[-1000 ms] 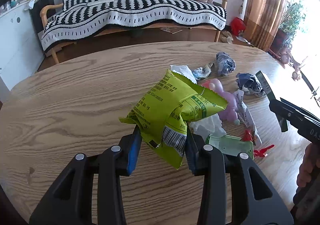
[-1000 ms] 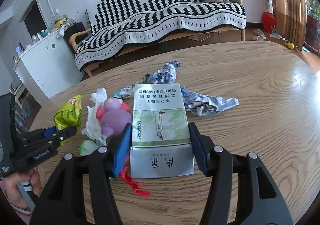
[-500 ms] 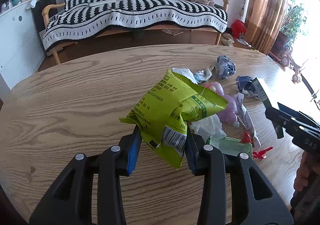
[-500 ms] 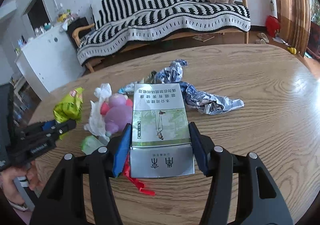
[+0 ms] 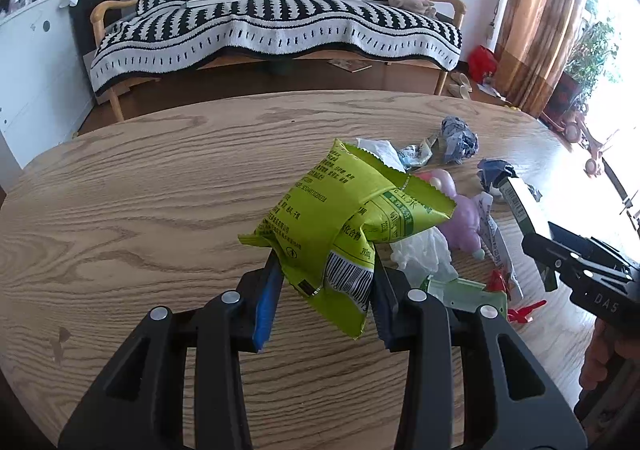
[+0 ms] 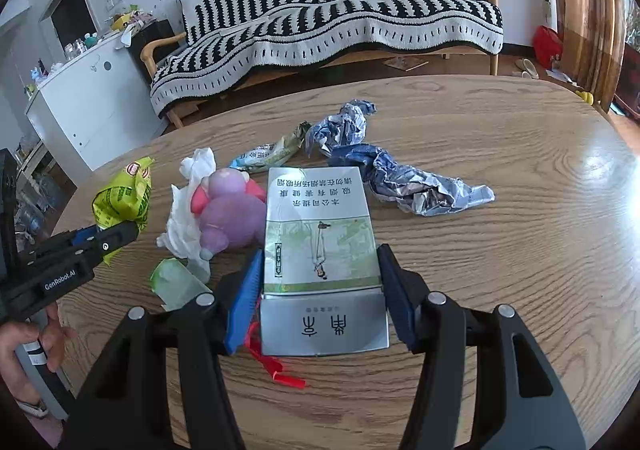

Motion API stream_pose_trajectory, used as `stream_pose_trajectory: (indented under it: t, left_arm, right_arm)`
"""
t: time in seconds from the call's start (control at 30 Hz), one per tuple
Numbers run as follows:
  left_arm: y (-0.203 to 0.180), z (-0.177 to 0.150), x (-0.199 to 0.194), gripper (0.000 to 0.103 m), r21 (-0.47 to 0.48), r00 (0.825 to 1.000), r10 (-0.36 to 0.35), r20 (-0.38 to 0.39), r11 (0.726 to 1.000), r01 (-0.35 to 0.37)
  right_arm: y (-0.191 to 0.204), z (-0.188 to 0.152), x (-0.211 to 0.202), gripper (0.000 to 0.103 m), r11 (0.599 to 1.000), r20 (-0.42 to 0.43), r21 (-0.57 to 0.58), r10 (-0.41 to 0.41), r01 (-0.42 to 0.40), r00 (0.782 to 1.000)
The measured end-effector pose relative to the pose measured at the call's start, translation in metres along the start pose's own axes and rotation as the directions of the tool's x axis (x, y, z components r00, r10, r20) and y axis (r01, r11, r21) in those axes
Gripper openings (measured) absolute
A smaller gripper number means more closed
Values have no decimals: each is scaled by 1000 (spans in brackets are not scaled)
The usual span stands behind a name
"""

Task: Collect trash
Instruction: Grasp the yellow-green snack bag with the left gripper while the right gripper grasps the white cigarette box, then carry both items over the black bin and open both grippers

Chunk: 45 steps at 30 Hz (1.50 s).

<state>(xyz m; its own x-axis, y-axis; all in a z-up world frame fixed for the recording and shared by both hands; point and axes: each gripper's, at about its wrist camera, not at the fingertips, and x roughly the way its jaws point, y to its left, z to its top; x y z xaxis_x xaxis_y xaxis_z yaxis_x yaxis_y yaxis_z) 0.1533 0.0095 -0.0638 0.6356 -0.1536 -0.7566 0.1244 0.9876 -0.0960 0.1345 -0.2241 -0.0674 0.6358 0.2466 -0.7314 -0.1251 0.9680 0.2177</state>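
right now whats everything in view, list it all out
snack bag: 1, lime green, held up in left gripper
cigarette box: 1, silver and green, in right gripper
crumpled wrappers: 2, blue-silver, far part of table
small wrapper: 1, pale, beside them
tissue: 1, white, left of toy
toy: 1, purple and pink, table middle
flat packet: 1, light green, near edge
red strip: 1, below box
table: 1, wood
sofa: 1, black-white striped cover
left gripper: black, blue pads
right gripper: black, blue pads

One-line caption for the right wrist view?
Right gripper clamps a silver box above a wooden table strewn with crumpled wrappers.
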Motion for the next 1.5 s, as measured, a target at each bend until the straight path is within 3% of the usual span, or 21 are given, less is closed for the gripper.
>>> stream_pose_trajectory:
  t: [0.6, 0.97, 1.2, 1.33, 1.5]
  left_arm:
    - [-3, 2, 0, 40, -12, 1000, 2, 3, 1000, -2]
    - [-23, 7, -22, 39, -10, 999, -29, 40, 1000, 29]
    - [-62, 3, -59, 39, -18, 992, -81, 94, 996, 83]
    - [-102, -13, -83, 39, 33, 984, -161, 74, 987, 159]
    - [-178, -28, -110, 39, 140, 961, -272, 50, 955, 263]
  right_arm:
    - [1, -1, 8, 56, 1000, -33, -12, 11, -12, 999]
    - [2, 0, -9, 56, 999, 21, 25, 32, -33, 999]
    - [-28, 2, -72, 56, 976, 148, 202, 54, -83, 988]
    - [-58, -8, -125, 56, 950, 212, 286, 65, -126, 975]
    - [-109, -38, -210, 56, 942, 287, 327, -23, -75, 958]
